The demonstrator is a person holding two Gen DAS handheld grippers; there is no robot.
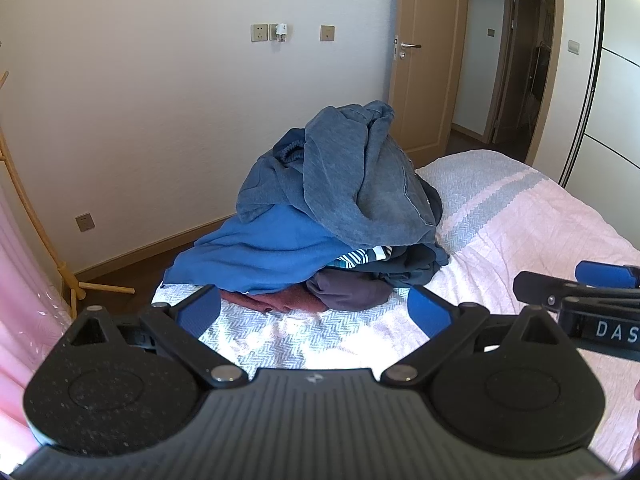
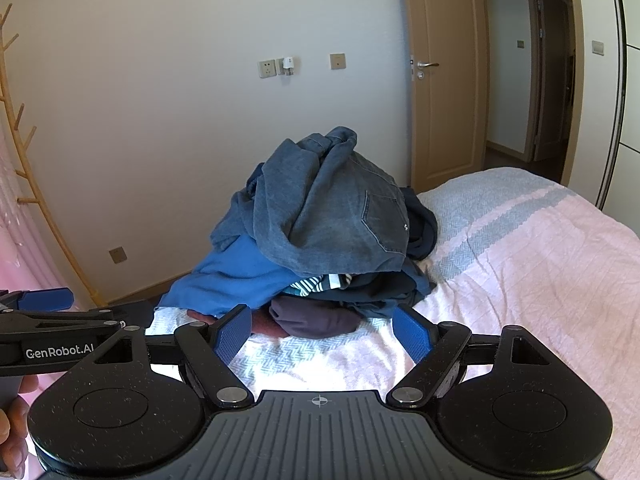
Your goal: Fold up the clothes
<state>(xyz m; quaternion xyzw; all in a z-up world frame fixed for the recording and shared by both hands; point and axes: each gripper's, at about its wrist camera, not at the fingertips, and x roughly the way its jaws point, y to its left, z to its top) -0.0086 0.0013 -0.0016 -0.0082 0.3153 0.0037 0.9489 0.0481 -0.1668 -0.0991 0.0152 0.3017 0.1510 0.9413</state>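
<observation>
A tall pile of clothes [image 1: 340, 208] sits on the bed's far corner, with grey-blue jeans [image 2: 340, 208] on top. Under them lie a bright blue garment [image 1: 256, 256], a striped piece [image 2: 316, 283], dark navy clothing [image 1: 352, 290] and a maroon piece [image 1: 276, 302]. My left gripper [image 1: 314, 310] stands open just short of the pile, nothing between its fingers. My right gripper [image 2: 322, 334] is open too, close to the pile's base and holding nothing. Each gripper shows at the edge of the other's view.
The bed has a pink and pale blue cover [image 2: 520, 264]. A wooden coat stand [image 1: 48, 240] and a pink curtain [image 1: 16, 300] are at the left. A wall with sockets [image 1: 259, 33] lies behind the pile, an open door [image 1: 424, 60] at the right. A hand [image 2: 12, 432] shows at the lower left.
</observation>
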